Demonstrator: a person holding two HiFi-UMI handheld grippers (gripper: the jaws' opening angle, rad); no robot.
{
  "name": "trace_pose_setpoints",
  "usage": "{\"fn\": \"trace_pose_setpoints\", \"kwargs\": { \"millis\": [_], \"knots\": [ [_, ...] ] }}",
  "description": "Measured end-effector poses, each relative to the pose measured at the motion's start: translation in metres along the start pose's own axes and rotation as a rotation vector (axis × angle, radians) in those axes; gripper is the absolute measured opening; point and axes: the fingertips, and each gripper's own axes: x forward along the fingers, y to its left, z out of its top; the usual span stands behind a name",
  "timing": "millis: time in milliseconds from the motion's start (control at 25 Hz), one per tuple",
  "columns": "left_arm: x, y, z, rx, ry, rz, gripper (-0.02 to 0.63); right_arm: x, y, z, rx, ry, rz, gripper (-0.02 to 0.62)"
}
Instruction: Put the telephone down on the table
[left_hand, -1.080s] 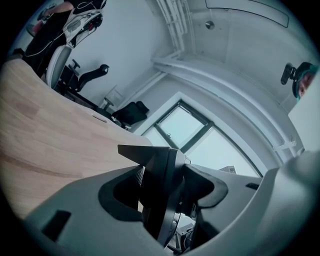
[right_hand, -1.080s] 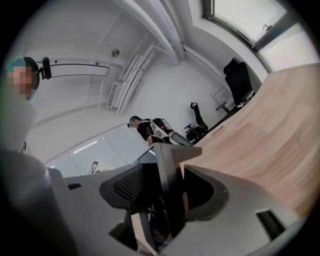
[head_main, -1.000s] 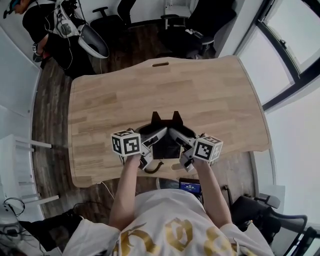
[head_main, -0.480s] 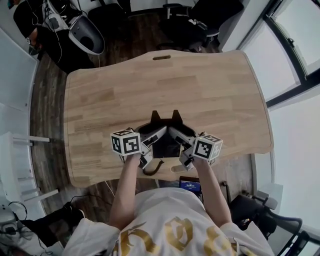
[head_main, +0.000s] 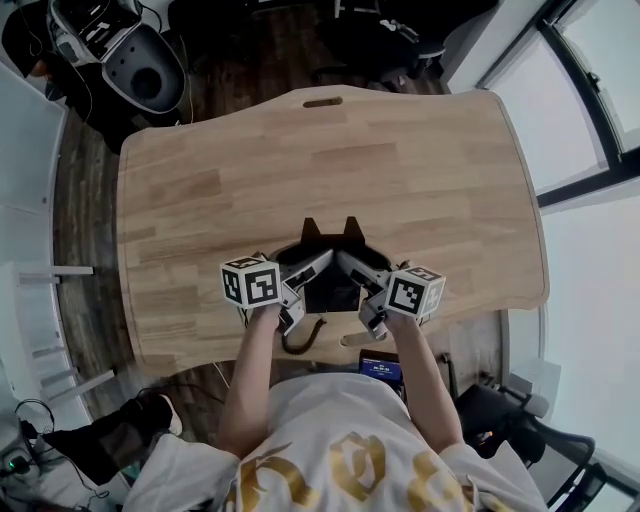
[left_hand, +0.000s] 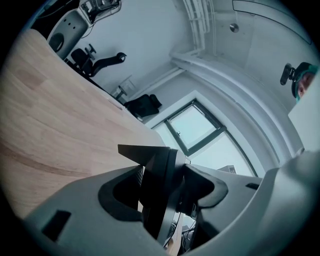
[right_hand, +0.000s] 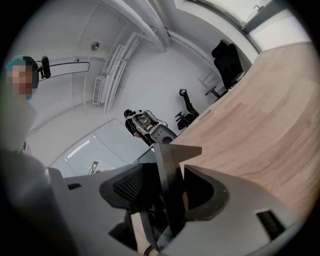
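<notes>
A black telephone (head_main: 331, 288) with two pointed tabs at its far end hangs over the near edge of the wooden table (head_main: 300, 160). My left gripper (head_main: 306, 273) is shut on its left side, my right gripper (head_main: 358, 273) on its right side. A dark cord (head_main: 298, 342) loops down from it toward the person. In the left gripper view the telephone's thin black edge (left_hand: 156, 185) stands between the grey jaws of the left gripper (left_hand: 165, 192). The right gripper view shows the same for the telephone's edge (right_hand: 169, 190) and the right gripper (right_hand: 167, 197).
The table has a slot (head_main: 322, 102) at its far edge. Beyond it stand dark office chairs (head_main: 390, 30), and a white and black machine (head_main: 130, 60) is at the far left. Windows (head_main: 590, 90) run along the right. A small lit screen (head_main: 380, 369) sits below the near edge.
Both grippers have sunk a little toward the table with the telephone still held between them. Their grip looks the same.
</notes>
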Motion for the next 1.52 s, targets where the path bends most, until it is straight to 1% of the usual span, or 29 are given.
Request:
{"fn": "trace_pose_setpoints", "kwargs": {
  "millis": [80, 360, 1280, 1520],
  "knots": [
    [0.004, 0.007, 0.000, -0.009, 0.004, 0.002, 0.242, 0.004, -0.007, 0.000, 0.009, 0.007, -0.004, 0.230],
    [0.021, 0.033, 0.021, -0.051, 0.022, 0.018, 0.242, 0.029, -0.029, 0.017, 0.047, 0.039, -0.017, 0.230],
    [0.048, 0.087, 0.024, -0.142, 0.025, 0.051, 0.242, 0.064, -0.079, 0.015, 0.091, 0.132, -0.024, 0.230],
    [0.052, 0.101, 0.027, -0.179, 0.020, 0.069, 0.242, 0.075, -0.090, 0.016, 0.112, 0.149, -0.037, 0.230]
  ]
}}
